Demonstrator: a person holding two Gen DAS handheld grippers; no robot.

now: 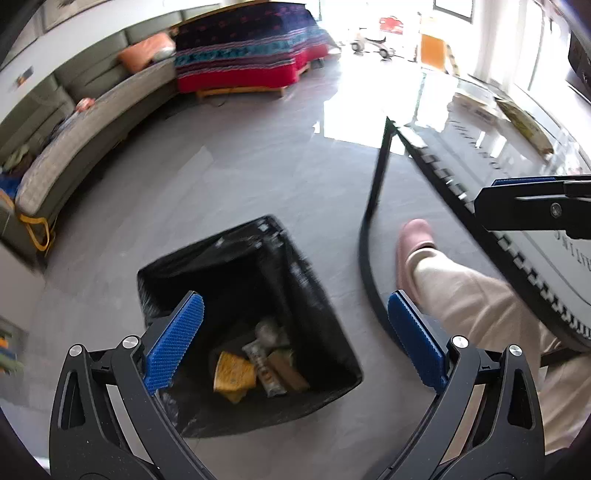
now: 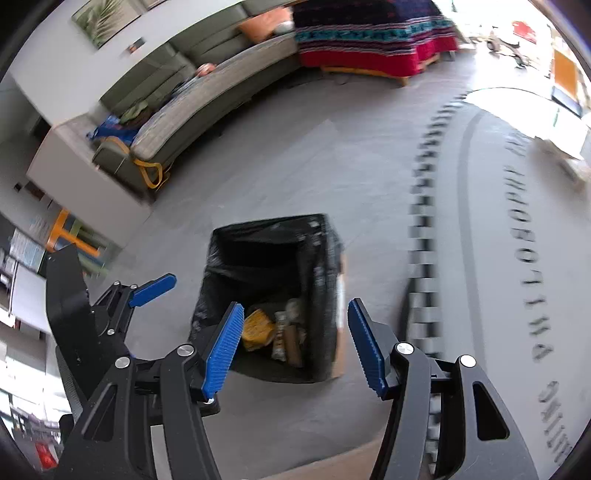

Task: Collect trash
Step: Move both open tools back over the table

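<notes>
the black-lined trash bin [image 1: 255, 314] sits on the grey floor, a yellow wrapper [image 1: 233, 374] inside. my left claw [image 1: 295, 343] and right claw [image 2: 295, 347] gape empty above it. only the left view shows my pink slipper [image 1: 412, 240].

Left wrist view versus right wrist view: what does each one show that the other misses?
Only the left wrist view shows the person's trouser leg and pink shoe beside the table's black leg. Only the right wrist view shows the wall picture and the lettering on the table clearly. Both show the black-lined bin with the yellow wrapper inside, the sofa, and both grippers open and empty.
</notes>
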